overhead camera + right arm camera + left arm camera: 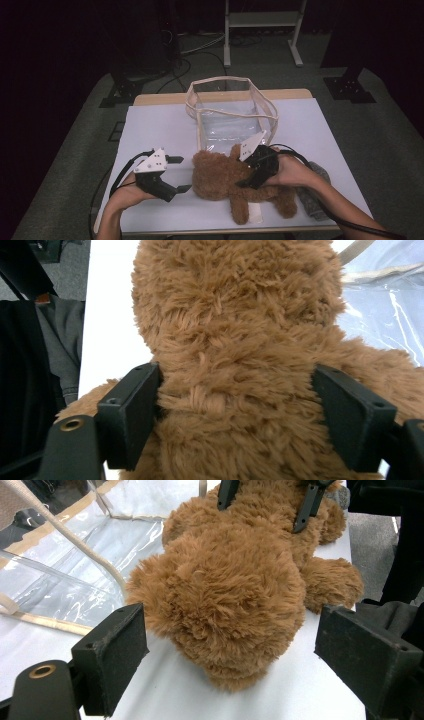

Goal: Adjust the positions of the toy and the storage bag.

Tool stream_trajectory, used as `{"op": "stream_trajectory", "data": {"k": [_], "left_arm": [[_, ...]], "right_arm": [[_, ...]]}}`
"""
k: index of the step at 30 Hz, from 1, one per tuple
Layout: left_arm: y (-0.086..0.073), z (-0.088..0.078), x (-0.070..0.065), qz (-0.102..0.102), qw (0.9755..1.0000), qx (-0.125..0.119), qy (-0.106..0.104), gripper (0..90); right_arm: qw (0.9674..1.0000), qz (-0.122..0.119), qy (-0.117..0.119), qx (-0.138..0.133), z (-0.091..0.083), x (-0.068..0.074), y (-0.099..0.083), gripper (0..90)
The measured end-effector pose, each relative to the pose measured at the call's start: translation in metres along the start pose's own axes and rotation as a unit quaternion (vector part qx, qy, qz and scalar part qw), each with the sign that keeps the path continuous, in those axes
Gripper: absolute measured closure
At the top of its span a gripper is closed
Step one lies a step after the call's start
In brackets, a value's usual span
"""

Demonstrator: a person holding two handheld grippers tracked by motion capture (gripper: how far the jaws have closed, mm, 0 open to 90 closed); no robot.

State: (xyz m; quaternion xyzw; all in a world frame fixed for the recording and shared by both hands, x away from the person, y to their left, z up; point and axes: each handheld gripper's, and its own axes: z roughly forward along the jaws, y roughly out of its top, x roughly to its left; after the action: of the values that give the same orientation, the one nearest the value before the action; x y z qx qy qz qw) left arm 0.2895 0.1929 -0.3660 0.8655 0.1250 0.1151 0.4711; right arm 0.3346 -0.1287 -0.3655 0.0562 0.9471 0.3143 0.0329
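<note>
Beside the teddy bear (235,182), seen from above: clear bag (230,107). Left gripper (176,174) spread apart, just short of bear's head. Right gripper (235,405) astride bear's body, wide, pads at fur; clamping cannot be told.

No readable txt, labels, brands or nos. anywhere I look: not on my jaws, not on the surface.
</note>
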Motion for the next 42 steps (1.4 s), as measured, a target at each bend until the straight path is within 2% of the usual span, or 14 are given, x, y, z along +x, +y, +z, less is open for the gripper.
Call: {"op": "stream_trajectory", "data": {"k": [16,26,28,38,42], "left_arm": [[-0.001,-0.002,0.001,-0.003,1.0000,-0.001,0.003,11.5],[-0.003,-0.002,0.001,-0.004,1.0000,0.001,0.002,11.5],[-0.003,-0.002,0.001,-0.005,1.0000,0.000,0.003,11.5],[-0.003,-0.003,0.002,-0.004,1.0000,0.000,0.004,11.5],[-0.003,-0.004,0.002,-0.005,1.0000,0.000,0.004,11.5]], "right_arm": [[0.9997,-0.011,-0.007,0.022,0.015,0.000,0.002,17.5],[0.9993,-0.024,-0.016,0.023,0.017,0.001,-0.004,29.0],[0.9994,-0.019,-0.017,0.023,0.017,0.002,-0.005,31.9],[0.9986,-0.030,-0.019,0.039,0.017,0.002,-0.003,44.3],[0.9987,-0.026,-0.020,0.038,0.017,0.002,-0.004,47.2]]}}
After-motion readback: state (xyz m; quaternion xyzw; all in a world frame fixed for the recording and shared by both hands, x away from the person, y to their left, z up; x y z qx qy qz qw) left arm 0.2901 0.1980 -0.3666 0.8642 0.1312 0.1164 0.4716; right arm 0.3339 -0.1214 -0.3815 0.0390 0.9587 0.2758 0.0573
